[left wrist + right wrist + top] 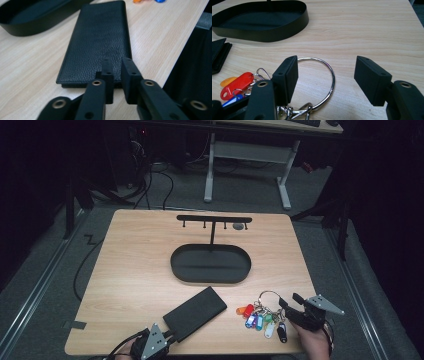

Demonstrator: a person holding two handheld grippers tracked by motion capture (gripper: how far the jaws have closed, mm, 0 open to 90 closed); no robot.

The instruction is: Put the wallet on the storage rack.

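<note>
Right gripper view | right gripper (327, 80) wide open over key ring (322, 82)

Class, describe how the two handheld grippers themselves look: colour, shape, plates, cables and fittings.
Both are black. The left gripper and right gripper each carry a grey three-cornered plate on top. Thin black cables trail from both towards the table's near edge. Up close, the flat rectangular pads sit on jointed black links with brass-coloured rivets, and small screw holes dot them.

Two black tools, left (172, 336) and right (289, 306): brass-ringed screw holes, grey three-cornered top plates, trailing black cables
</note>
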